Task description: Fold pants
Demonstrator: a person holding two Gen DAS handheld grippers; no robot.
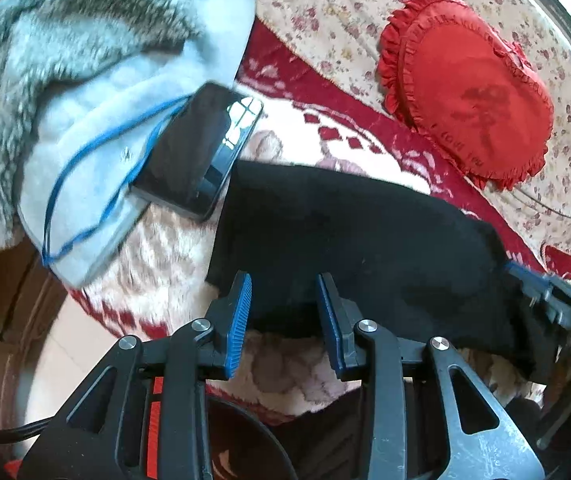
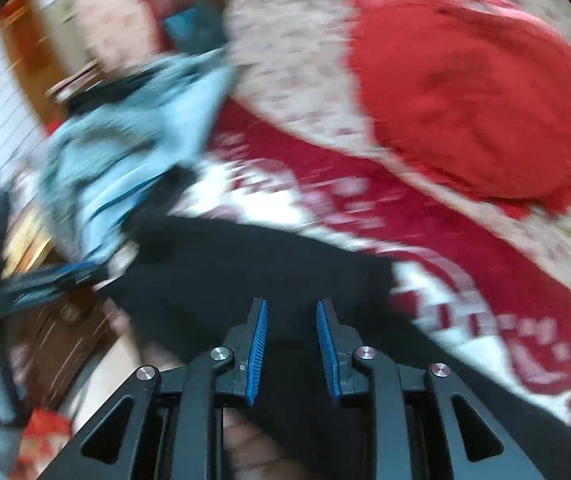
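At the bottom of each wrist view the claws stand parted: left gripper (image 1: 284, 294) wide, right gripper (image 2: 291, 320) narrower, each with black pants (image 1: 345, 236) cloth lying between its blue pads (actual pinch cannot be told). The pants span mid-frame over a red-and-white blanket (image 1: 317, 120). Farther off, centre left, a phone (image 1: 201, 152) rests on a pale blue garment (image 1: 85, 120); a red heart cushion (image 1: 473, 96) lies upper right.

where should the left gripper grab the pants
Take the near hem edge of the pants, coming in low from the near side. That edge lies flat and loose over the blanket, right between the open left gripper pads, away from the phone.
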